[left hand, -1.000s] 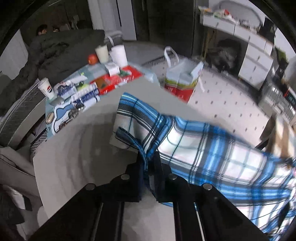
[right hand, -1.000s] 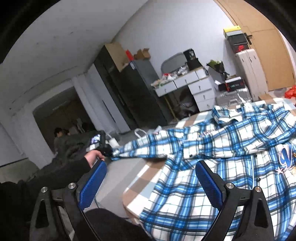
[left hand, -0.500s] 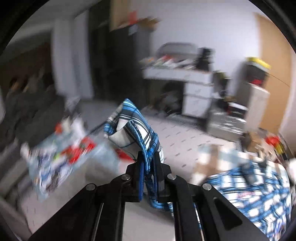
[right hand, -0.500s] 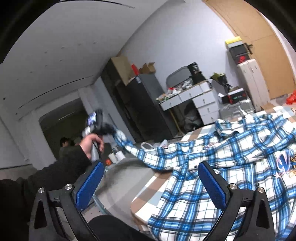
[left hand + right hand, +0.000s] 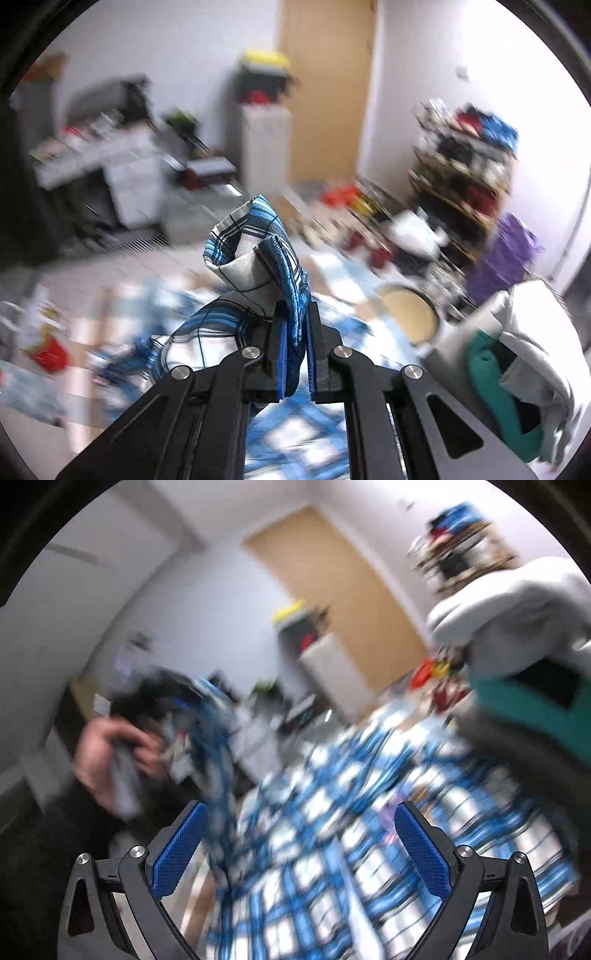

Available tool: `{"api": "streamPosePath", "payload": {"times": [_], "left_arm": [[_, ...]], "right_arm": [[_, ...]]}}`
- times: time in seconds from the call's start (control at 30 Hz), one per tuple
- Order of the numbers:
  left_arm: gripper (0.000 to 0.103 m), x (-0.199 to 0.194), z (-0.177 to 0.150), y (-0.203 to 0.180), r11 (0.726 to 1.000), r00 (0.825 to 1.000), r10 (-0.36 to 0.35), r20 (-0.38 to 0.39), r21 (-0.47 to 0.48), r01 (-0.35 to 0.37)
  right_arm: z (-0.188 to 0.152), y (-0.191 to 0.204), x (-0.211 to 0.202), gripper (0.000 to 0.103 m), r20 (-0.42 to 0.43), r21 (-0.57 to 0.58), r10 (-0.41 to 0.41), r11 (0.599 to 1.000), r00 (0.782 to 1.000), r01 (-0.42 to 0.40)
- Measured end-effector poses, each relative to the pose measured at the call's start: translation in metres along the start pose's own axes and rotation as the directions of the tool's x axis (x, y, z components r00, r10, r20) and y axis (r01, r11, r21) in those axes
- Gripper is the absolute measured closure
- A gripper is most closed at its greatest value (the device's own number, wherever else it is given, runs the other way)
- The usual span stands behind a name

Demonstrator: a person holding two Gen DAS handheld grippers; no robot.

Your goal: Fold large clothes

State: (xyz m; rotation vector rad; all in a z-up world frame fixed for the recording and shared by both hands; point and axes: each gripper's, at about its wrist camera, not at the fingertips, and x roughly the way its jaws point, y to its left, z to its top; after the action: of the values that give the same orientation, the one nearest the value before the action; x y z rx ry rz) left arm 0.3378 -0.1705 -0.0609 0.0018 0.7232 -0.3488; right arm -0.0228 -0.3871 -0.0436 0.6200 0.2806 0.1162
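Note:
My left gripper (image 5: pixel 295 325) is shut on the cuff of the blue and white plaid shirt's sleeve (image 5: pixel 258 251), held up in the air above the shirt's body (image 5: pixel 288 435), which lies blurred on the table below. In the right wrist view the plaid shirt (image 5: pixel 362 842) is spread on the table, and its sleeve (image 5: pixel 218 760) rises to the person's left hand at the left. My right gripper (image 5: pixel 299 845) is open and empty just above the shirt.
A pile of grey-white and teal clothes (image 5: pixel 517 354) lies at the right; it also shows in the right wrist view (image 5: pixel 517 635). A round tan object (image 5: pixel 410 314) sits beyond the shirt. Cluttered shelves (image 5: pixel 461 158), drawers and a wooden door stand behind.
My left gripper has lifted the sleeve cuff off the table and swung it to the right, over the shirt's body. My right gripper has turned right and stayed open above the shirt.

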Motion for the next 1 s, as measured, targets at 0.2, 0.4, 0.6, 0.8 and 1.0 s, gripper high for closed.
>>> {"api": "streamPosePath", "payload": {"times": [0.2,0.4,0.6,0.8,1.0], "left_arm": [[0.095,0.125,-0.045,-0.032,0.996,0.964,-0.082,-0.253,0.012,0.088],[0.042,0.126,-0.080,-0.011,0.970,0.907,-0.235,-0.350,-0.029,0.240],[0.025,0.062,-0.105,0.054,0.976,0.937,-0.218,-0.273,-0.066,0.208],[0.025,0.004,-0.145,0.149,0.963,0.968,-0.016,-0.249,-0.265,-0.053],[0.025,-0.036,-0.166,0.168,0.883,0.961,0.154,-0.229,-0.404,-0.238]], "right_arm": [[0.016,-0.023,-0.003,0.000,0.043,0.064,-0.023,0.998,0.999,0.020],[0.010,-0.014,0.021,0.000,-0.054,0.040,0.016,0.999,0.998,-0.014],[-0.003,-0.002,0.031,0.000,-0.114,0.006,0.036,0.999,0.993,-0.036],[-0.001,-0.006,0.057,0.000,-0.210,0.024,0.011,1.000,0.978,-0.006],[0.061,-0.004,0.159,0.000,-0.282,-0.236,-0.161,0.967,0.946,0.094]]}}
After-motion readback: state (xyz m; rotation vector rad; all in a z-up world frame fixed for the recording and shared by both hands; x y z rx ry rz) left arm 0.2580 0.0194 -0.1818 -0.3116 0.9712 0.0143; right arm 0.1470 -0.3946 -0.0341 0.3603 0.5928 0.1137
